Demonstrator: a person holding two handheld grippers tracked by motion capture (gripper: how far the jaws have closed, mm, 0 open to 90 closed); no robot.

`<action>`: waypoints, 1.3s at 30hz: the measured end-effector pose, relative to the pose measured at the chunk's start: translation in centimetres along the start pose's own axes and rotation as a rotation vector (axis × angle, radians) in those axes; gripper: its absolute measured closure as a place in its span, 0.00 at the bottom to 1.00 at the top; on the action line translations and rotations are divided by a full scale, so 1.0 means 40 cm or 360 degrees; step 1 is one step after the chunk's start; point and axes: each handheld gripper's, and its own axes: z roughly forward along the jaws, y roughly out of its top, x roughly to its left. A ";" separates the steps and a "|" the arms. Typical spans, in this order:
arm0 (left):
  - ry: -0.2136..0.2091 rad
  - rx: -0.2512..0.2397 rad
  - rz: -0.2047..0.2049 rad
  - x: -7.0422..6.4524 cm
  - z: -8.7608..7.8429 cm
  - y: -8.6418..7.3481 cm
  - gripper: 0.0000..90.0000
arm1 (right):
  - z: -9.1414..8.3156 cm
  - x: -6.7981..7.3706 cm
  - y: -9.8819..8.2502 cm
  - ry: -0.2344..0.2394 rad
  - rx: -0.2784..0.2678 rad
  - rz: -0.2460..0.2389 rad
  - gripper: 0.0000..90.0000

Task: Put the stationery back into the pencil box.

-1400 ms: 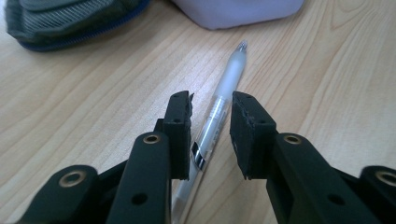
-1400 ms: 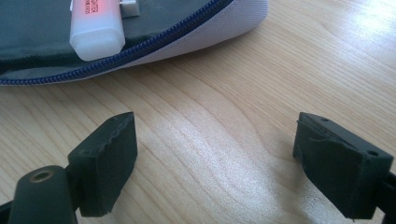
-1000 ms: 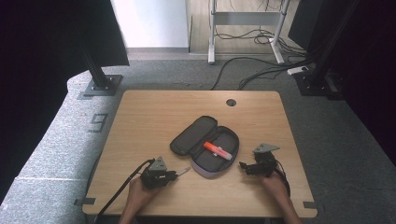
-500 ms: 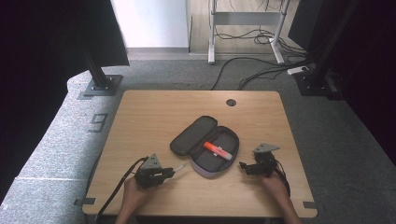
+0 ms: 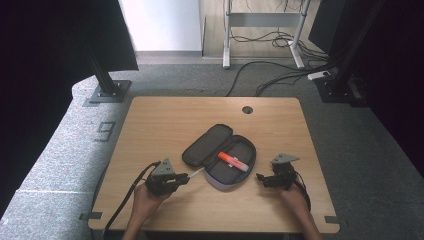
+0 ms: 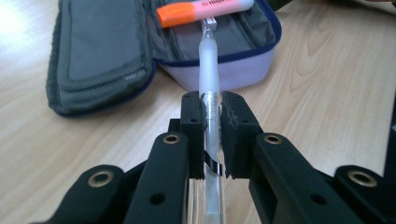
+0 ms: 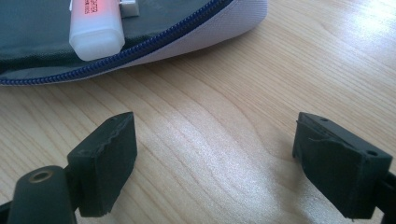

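On the left we have the left gripper (image 5: pixel 181 180) in our left hand (image 5: pixel 147 197), near the front edge of the wooden table (image 5: pixel 165 120). Its jaws are clamped on a clear pen (image 6: pixel 208 98), which runs lengthwise between the two pads. In the left gripper view the frosted cap end sticks out past the jaw tips and points at the open pencil case (image 6: pixel 98 46), its tip over the near rim of the case's lower half. In the high view the pen (image 5: pixel 196 173) shows as a pale stick between the gripper and the pencil case (image 5: pixel 210 145).

In the middle, the case lies unzipped and spread flat, and an orange highlighter (image 5: pixel 233 161) rests in its near half.

On the right, the right gripper (image 5: pixel 260 177) sits low over the table just beside the case. Its jaws stand wide apart with only bare wood between them; the highlighter's pale end (image 7: pixel 95 32) lies ahead of them, inside the case.
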 end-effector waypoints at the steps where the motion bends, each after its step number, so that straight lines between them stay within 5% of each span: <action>1: -0.0006 -0.0016 0.0003 0.002 0.003 0.007 0.89 | 0.000 0.000 0.000 0.0000 0.0000 0.0000 0.15; 39: -0.0051 -0.0055 0.0070 0.028 0.141 0.226 0.89 | 0.000 0.000 0.000 0.0003 -0.0001 0.0004 0.15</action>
